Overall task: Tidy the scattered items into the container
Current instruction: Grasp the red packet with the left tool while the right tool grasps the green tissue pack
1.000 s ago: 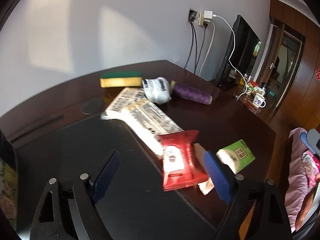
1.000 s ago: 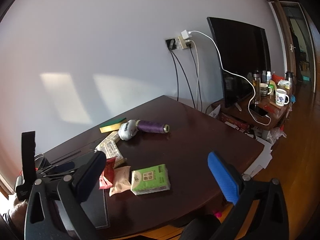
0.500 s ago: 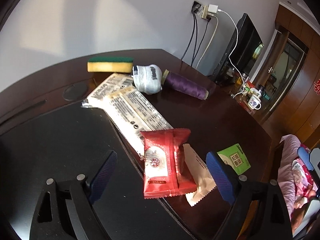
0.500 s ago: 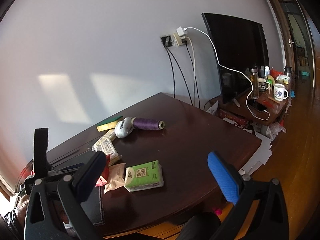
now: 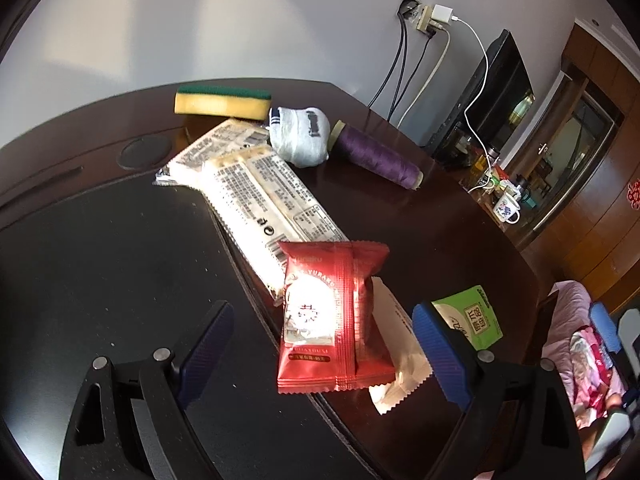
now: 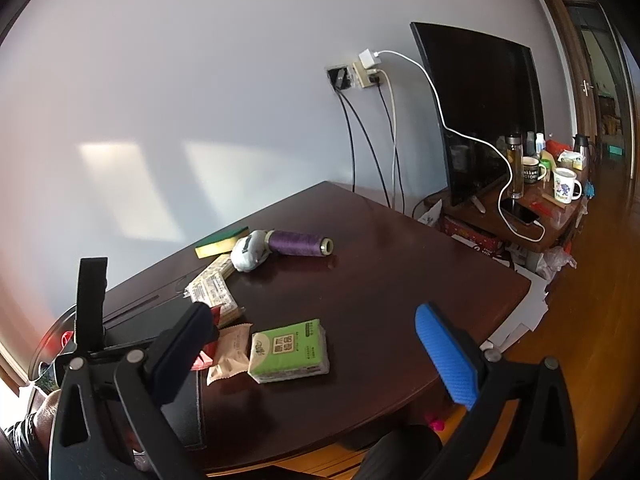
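Red snack packet (image 5: 334, 316), "YURAKU" lettering

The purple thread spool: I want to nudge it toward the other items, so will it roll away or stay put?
The purple thread spool lies on its side on the smooth table, so it would probably roll if pushed across its length. One end looks wider, so it may curve. The rolled sock beside it might stop it that way.

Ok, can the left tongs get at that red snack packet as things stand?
Probably yes. The left tongs are open wide with the red snack packet lying between the fingers, on top of the pale wrapper and the end of the long white pack. Nothing covers it.
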